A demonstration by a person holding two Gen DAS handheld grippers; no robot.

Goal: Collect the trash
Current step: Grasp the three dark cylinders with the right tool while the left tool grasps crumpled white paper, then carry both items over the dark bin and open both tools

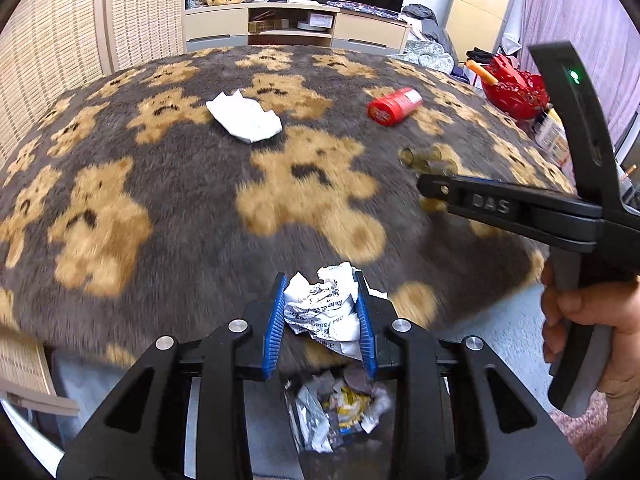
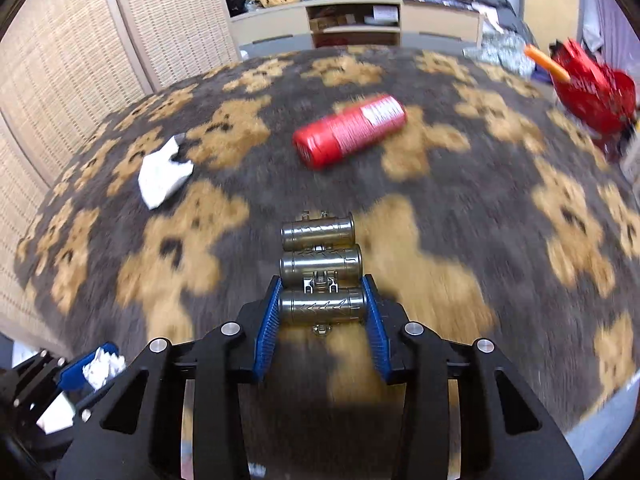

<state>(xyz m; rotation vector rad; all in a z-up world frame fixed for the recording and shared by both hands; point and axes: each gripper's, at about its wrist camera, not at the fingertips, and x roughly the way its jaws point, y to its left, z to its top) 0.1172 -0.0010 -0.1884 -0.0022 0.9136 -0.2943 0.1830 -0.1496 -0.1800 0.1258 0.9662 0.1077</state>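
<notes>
My left gripper (image 1: 320,304) is shut on a crumpled printed paper (image 1: 322,308), held at the near edge of the bear-patterned rug (image 1: 180,184), above a bin of wrappers (image 1: 340,412). It also shows in the right wrist view (image 2: 94,364). My right gripper (image 2: 320,304) is shut on a strip of three linked bronze cylinders (image 2: 320,268), held over the rug. In the left wrist view the right gripper (image 1: 432,188) is at the right with the cylinders (image 1: 430,160) at its tip. A white crumpled tissue (image 1: 244,118) (image 2: 162,178) and a red can (image 1: 394,106) (image 2: 348,130) lie on the rug.
A red basket (image 1: 514,90) (image 2: 592,92) with an orange stick stands at the rug's far right. A woven screen (image 1: 60,40) stands on the left. A low TV cabinet (image 1: 296,26) runs along the back.
</notes>
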